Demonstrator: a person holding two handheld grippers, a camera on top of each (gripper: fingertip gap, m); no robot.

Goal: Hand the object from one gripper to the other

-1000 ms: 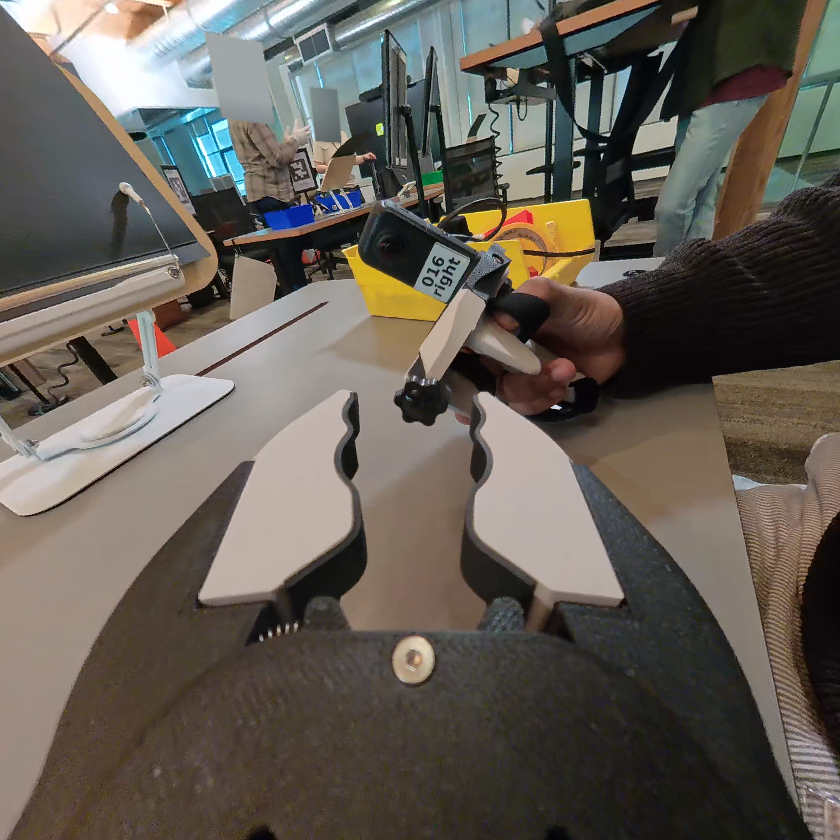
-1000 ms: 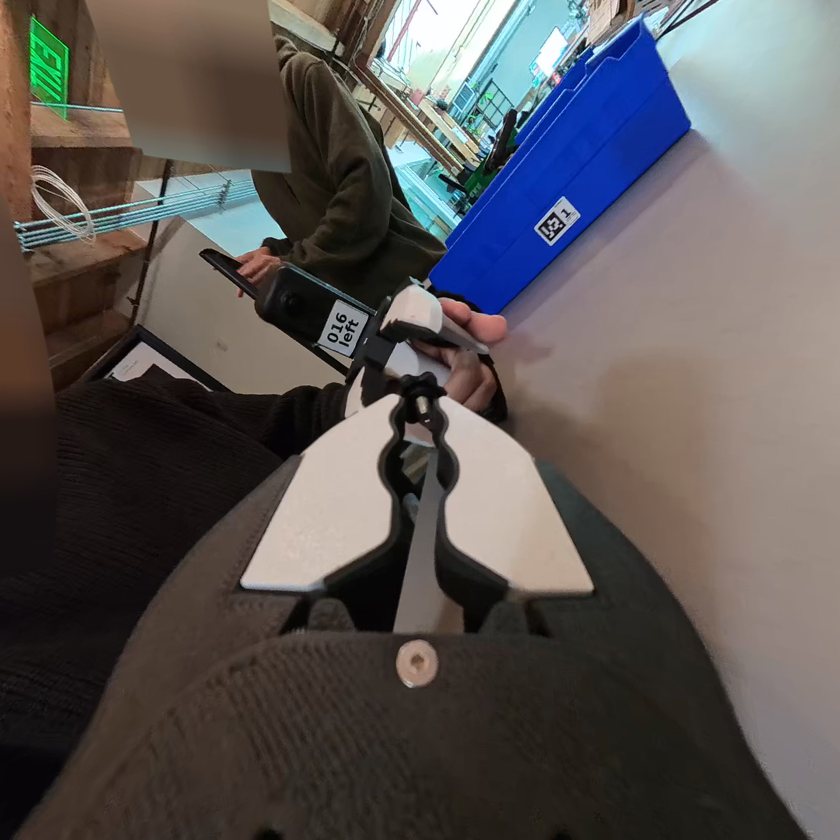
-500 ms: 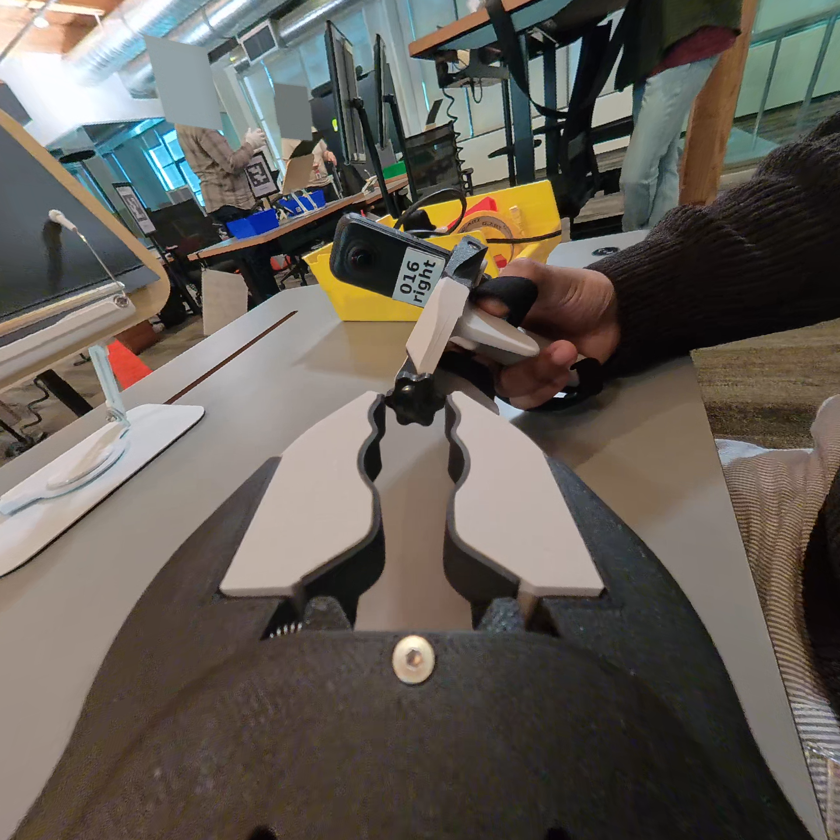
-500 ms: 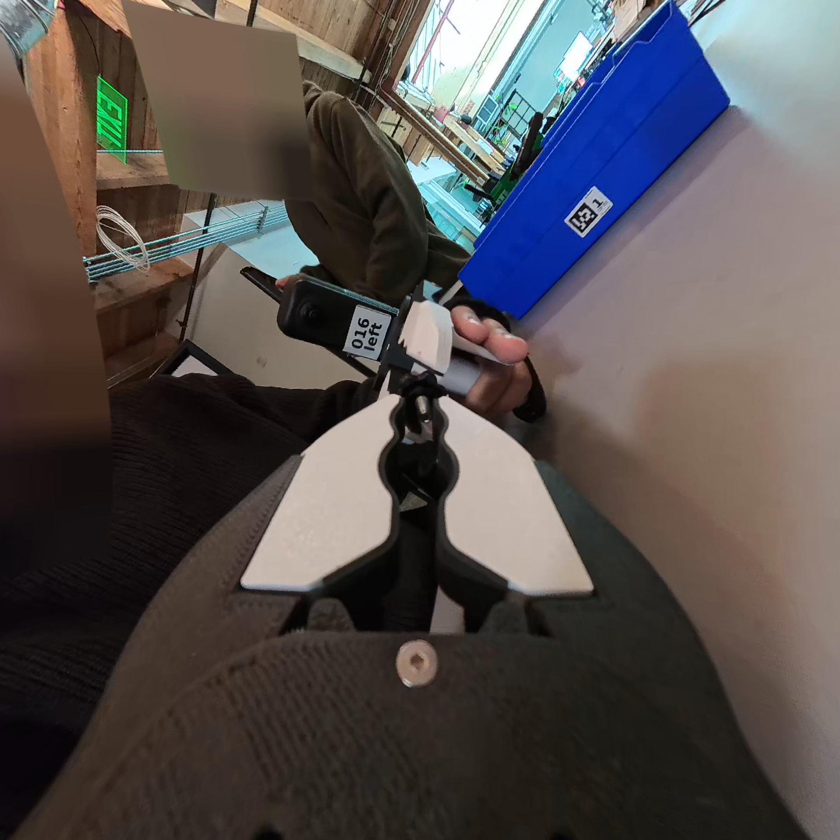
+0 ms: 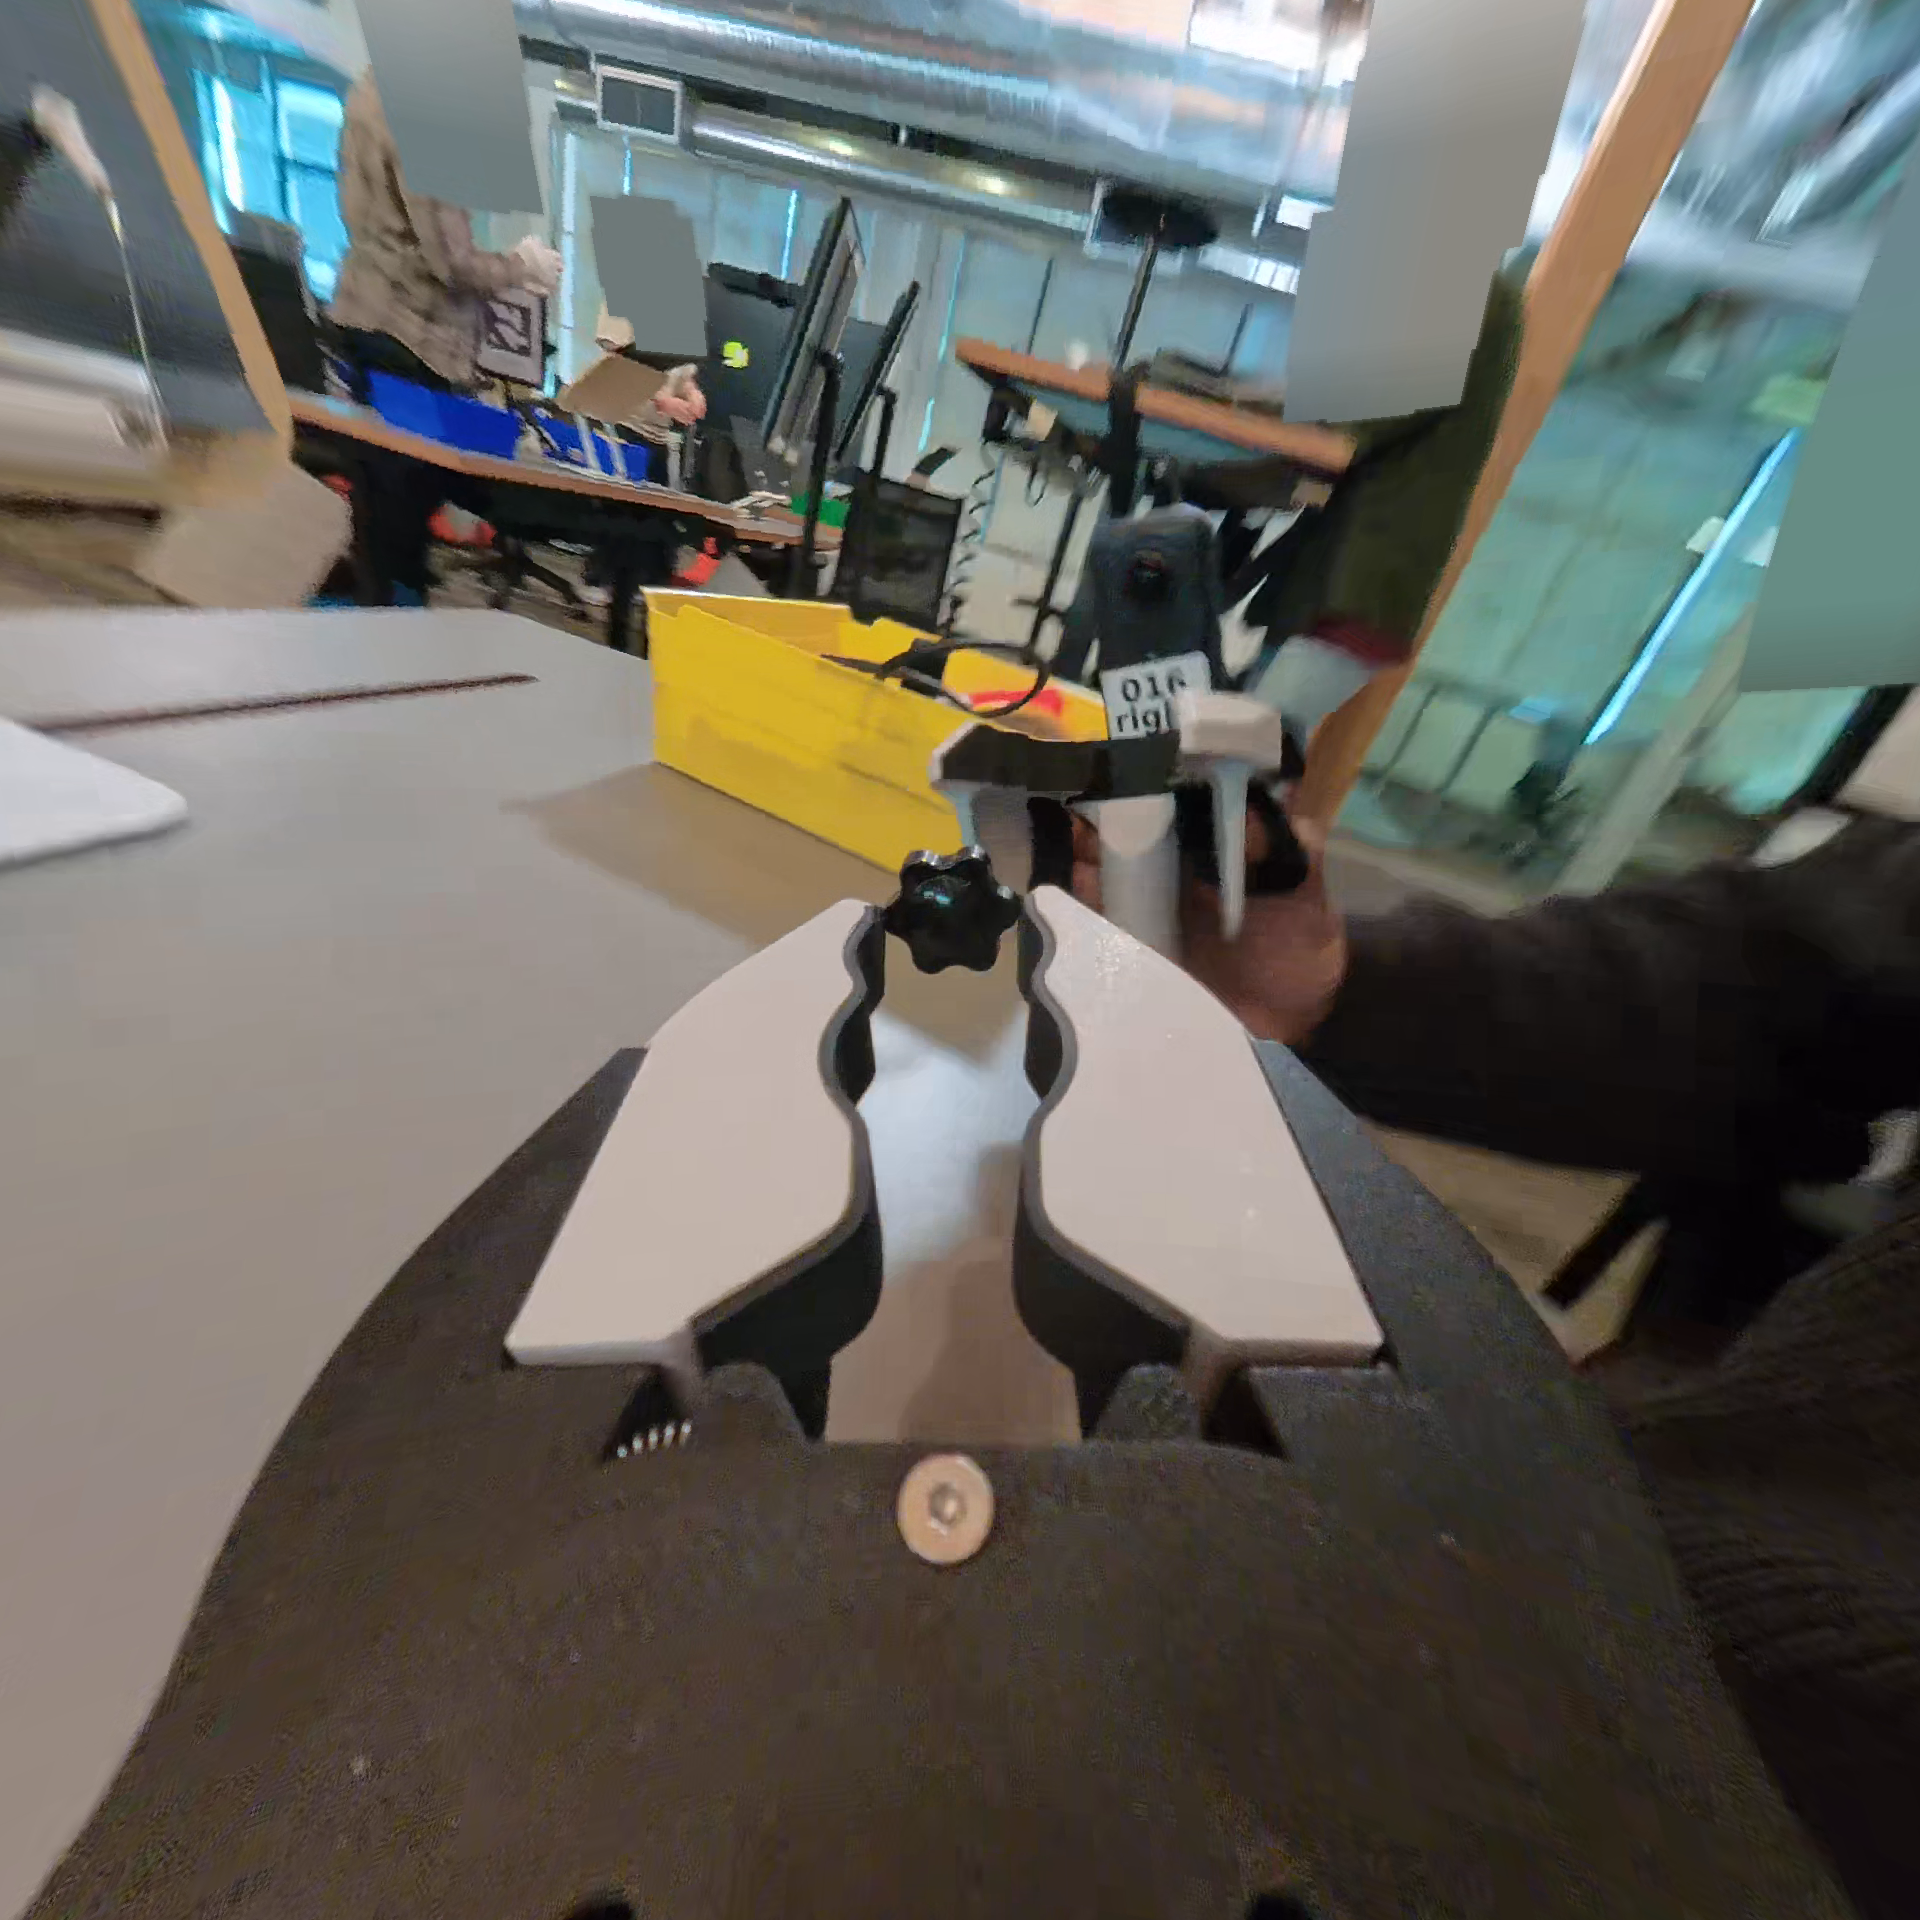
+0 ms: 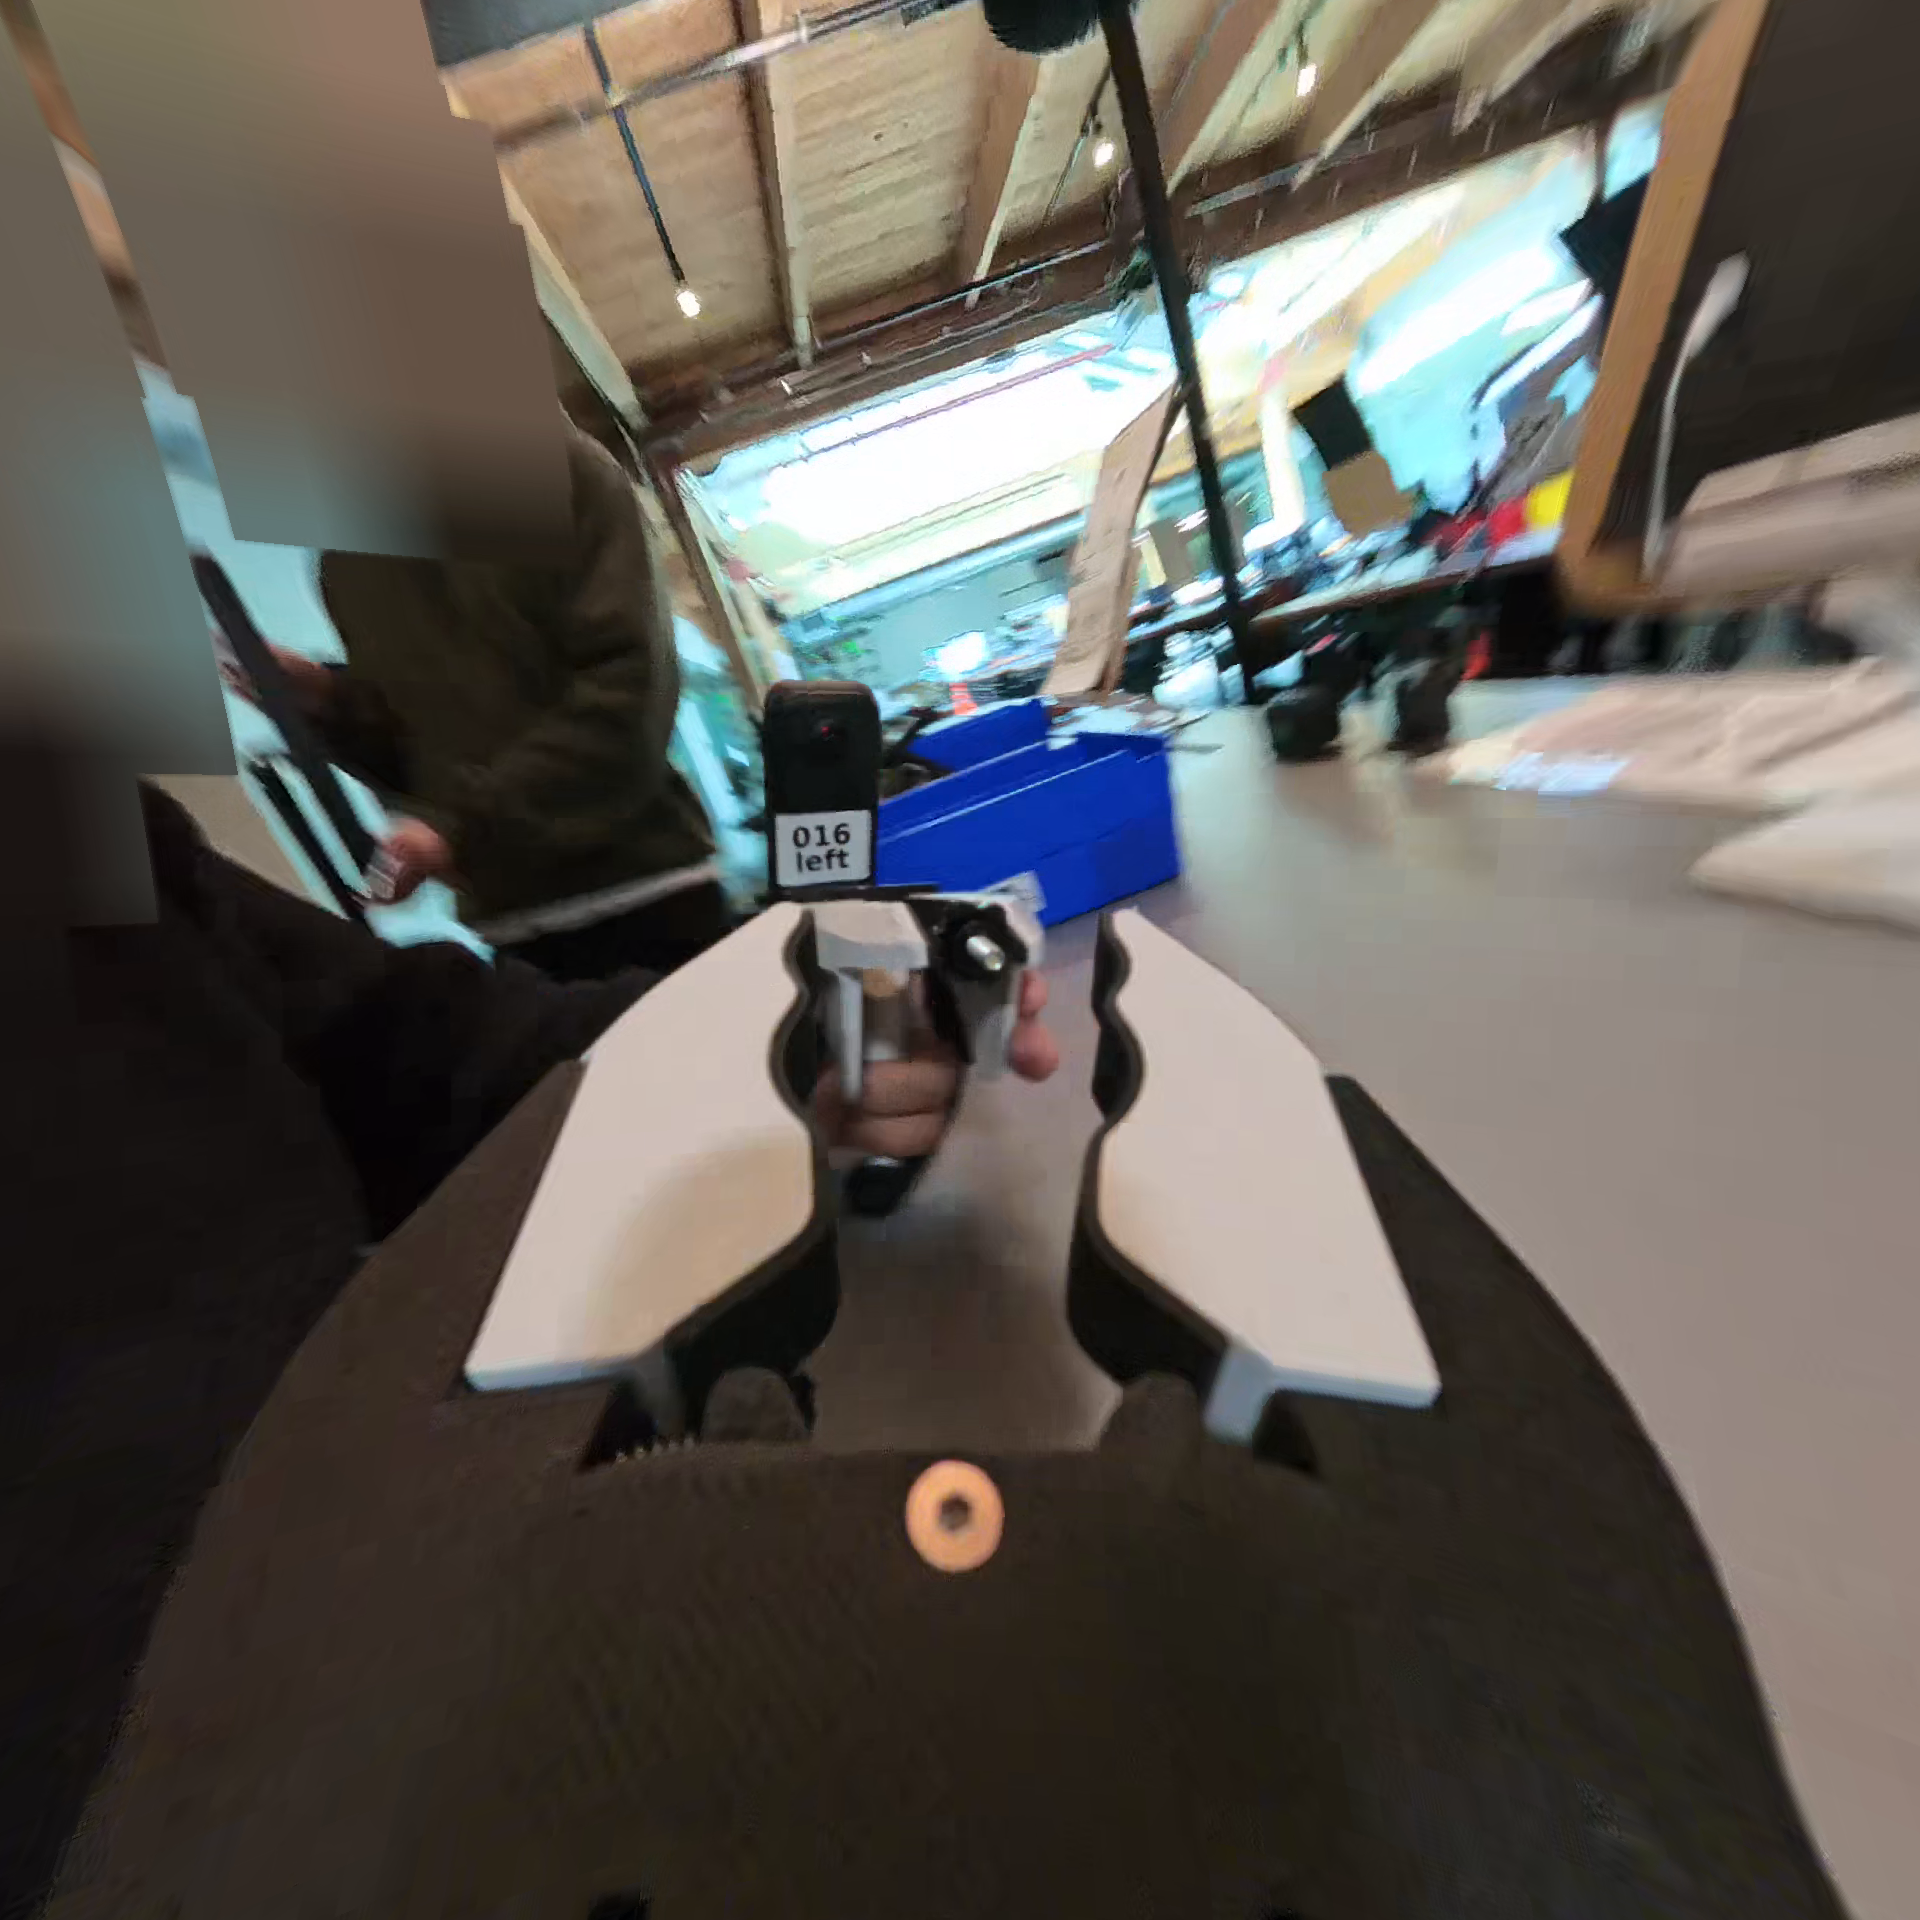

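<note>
The left gripper point(image 5: 948, 914) is clenched on the knob point(image 5: 945, 907), a black star-shaped knob pinched between its fingertips point(image 5: 847, 935) above the table point(image 5: 312, 935). Right of the knob, the yellow bin point(image 5: 790, 717) sits farther back. Further right, the right gripper point(image 6: 951, 940) is released, its fingers spread wide and apart from the knob point(image 6: 971, 940).
</note>
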